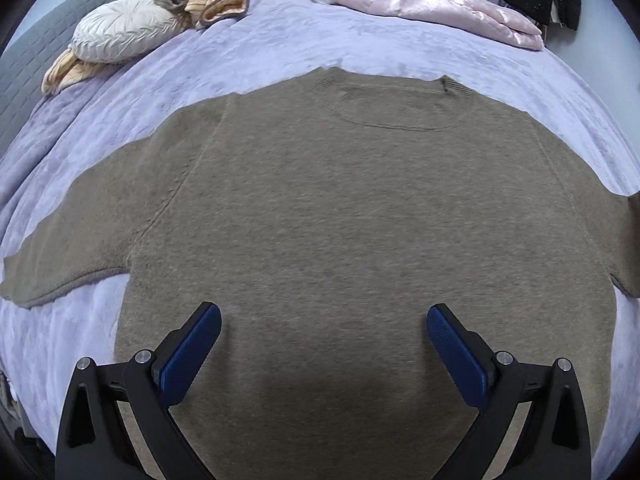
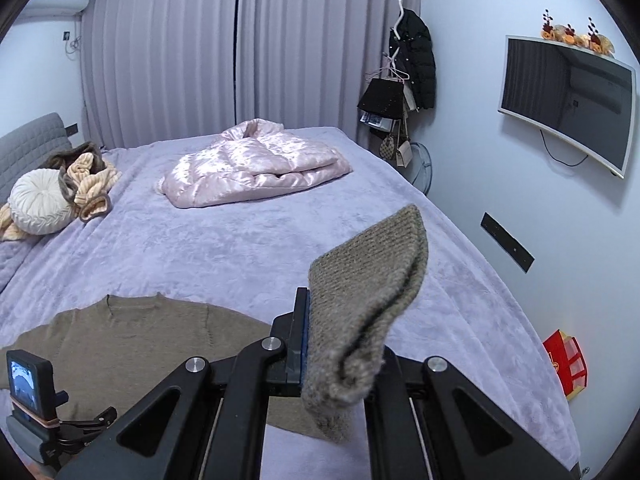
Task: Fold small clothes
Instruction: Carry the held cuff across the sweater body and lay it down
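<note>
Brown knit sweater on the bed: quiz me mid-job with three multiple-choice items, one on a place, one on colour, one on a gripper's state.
1. Where does the shiny pink quilted jacket lie?
A. on the floor
B. on the lavender plush bedspread, beyond the sweater
C. on the coat rack

2. What colour are the left gripper pads?
A. blue
B. red
C. white

3. What is the right gripper doing?
A. open and empty
B. out of view
C. shut on the brown knit sweater's sleeve cuff

Answers:
1 B, it lies folded near the curtains.
2 A, both pads show blue.
3 C, the cuff sticks up from the closed jaws.

Soft, even indoor light; fisheye-bent edges, perhaps slight motion blur.
</note>
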